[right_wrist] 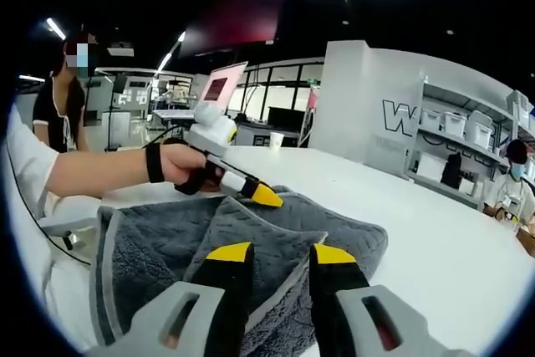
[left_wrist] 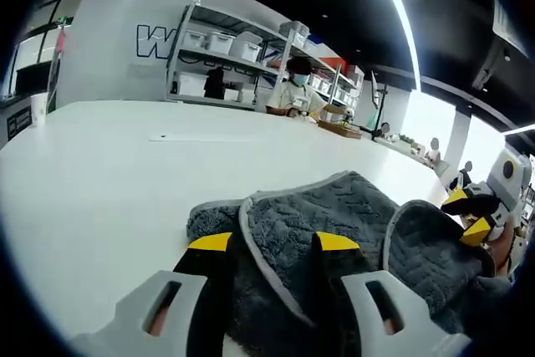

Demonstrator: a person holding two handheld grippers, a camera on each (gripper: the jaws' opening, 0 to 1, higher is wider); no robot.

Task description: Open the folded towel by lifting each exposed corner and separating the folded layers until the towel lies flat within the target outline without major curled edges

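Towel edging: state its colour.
Light grey binding along the dark grey towel, clearest in the left gripper view.

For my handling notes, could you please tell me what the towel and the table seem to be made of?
Towel: a plush grey fabric, probably microfibre, judging by the fuzzy pile with a pressed zigzag pattern; its lighter grey edge looks like stitched binding.
Table: a smooth white top, likely laminate or painted board, with a faint sheen and no grain.
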